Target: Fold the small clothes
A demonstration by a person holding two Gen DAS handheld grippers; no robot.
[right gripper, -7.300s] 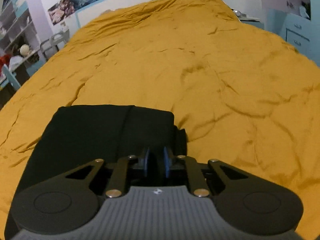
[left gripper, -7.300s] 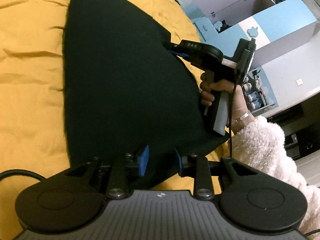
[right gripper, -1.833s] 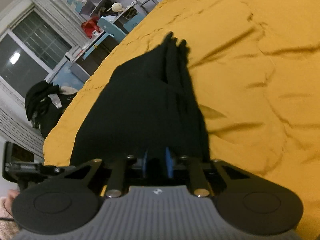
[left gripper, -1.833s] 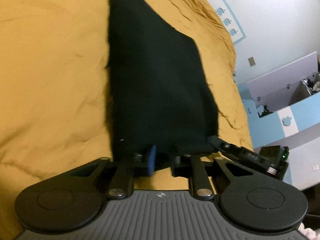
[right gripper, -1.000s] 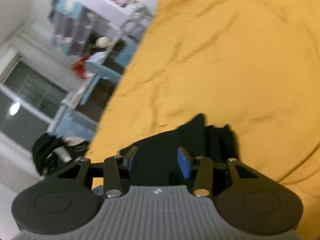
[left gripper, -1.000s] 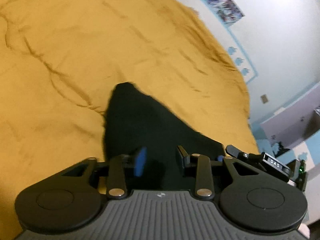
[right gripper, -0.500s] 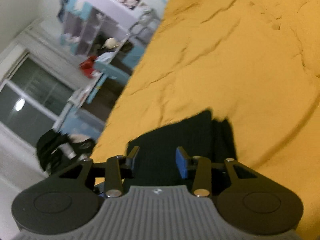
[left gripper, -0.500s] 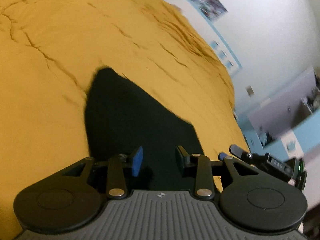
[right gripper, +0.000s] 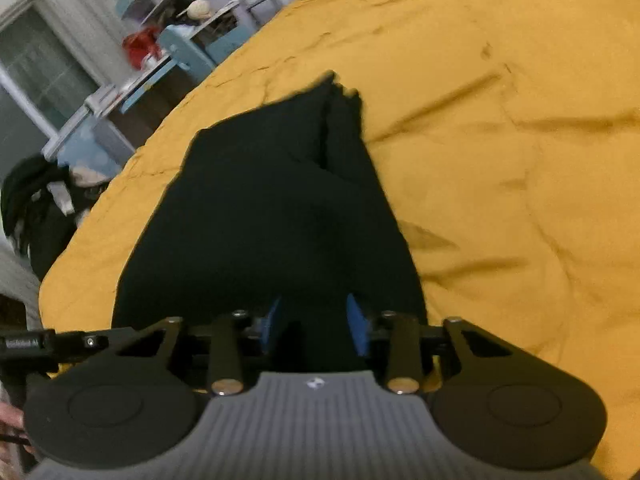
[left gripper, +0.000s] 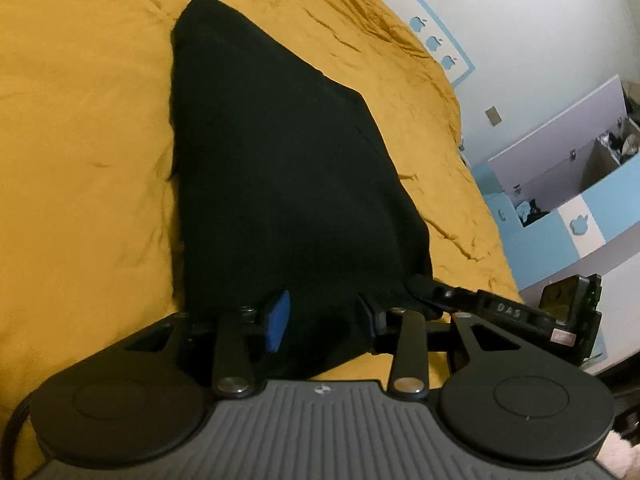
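Observation:
A black folded garment (left gripper: 276,168) lies on the yellow bedspread (left gripper: 80,128), stretching away from me. My left gripper (left gripper: 322,316) is open, its blue-padded fingers on either side of the garment's near edge. My right gripper (right gripper: 314,324) is open over the same near edge of the garment (right gripper: 272,216), further right. The right gripper's body (left gripper: 500,308) shows in the left wrist view, and the left gripper's tip (right gripper: 44,346) shows in the right wrist view. The garment's far end (right gripper: 340,96) is bunched in narrow folds.
The yellow bedspread (right gripper: 500,120) is wrinkled all around. Blue and white cabinets (left gripper: 568,208) stand beyond the bed's right side. A blue desk and shelves (right gripper: 188,48) and a dark clothes pile (right gripper: 36,200) stand beyond the bed's left edge.
Both grippers have let go of the garment and opened since 1.8 s ago. In the last second both have tilted down closer over the garment, which lies flat.

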